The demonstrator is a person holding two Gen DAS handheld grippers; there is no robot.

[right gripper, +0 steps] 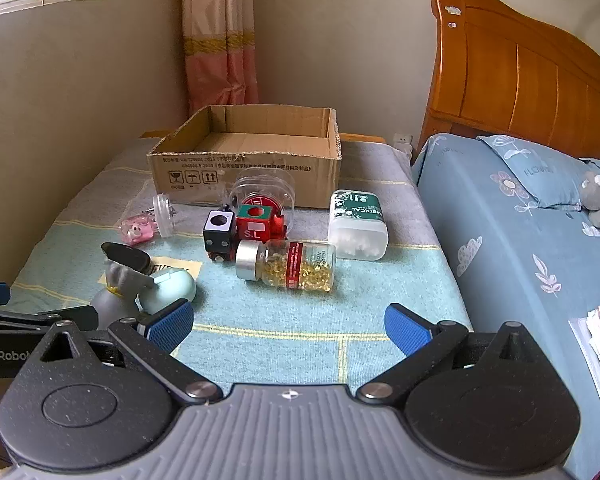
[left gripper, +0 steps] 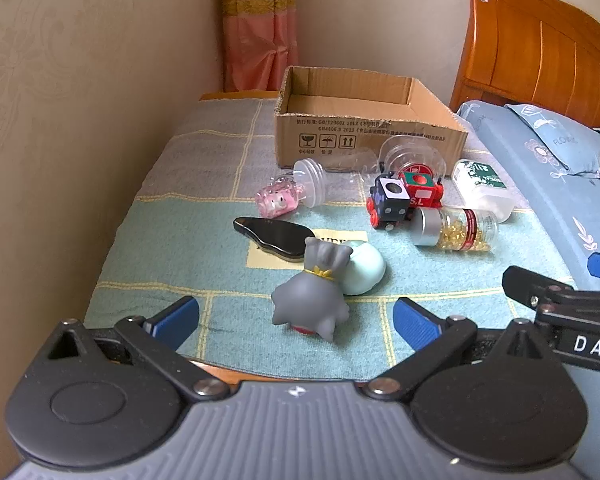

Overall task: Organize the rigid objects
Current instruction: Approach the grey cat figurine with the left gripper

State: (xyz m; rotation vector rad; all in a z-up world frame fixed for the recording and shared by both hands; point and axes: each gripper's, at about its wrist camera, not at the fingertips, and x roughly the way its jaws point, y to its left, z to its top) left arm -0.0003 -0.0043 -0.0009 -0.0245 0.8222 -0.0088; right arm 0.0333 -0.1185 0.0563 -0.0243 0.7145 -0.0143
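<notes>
An open cardboard box (left gripper: 364, 136) (right gripper: 252, 168) stands at the back of a cloth-covered table. In front of it lie a grey sack-shaped toy (left gripper: 308, 296) (right gripper: 116, 300), a pale green egg-shaped case (left gripper: 362, 268) (right gripper: 168, 288), a black clip (left gripper: 272, 236) (right gripper: 126, 256), a pink pig toy (left gripper: 276, 200) (right gripper: 138, 230), a red and black toy train (left gripper: 404, 196) (right gripper: 244, 232), a capsule bottle (left gripper: 456, 228) (right gripper: 288, 266) and a white cotton-swab box (left gripper: 482, 188) (right gripper: 356, 224). My left gripper (left gripper: 296, 320) is open just before the grey toy. My right gripper (right gripper: 288, 326) is open and empty.
A clear plastic jar (left gripper: 312, 182) (right gripper: 164, 210) and a clear round case (left gripper: 412, 156) (right gripper: 264, 188) lie by the box. A bed with blue bedding (right gripper: 520, 240) and wooden headboard (left gripper: 540, 56) borders the right. A wall (left gripper: 80, 100) runs along the left.
</notes>
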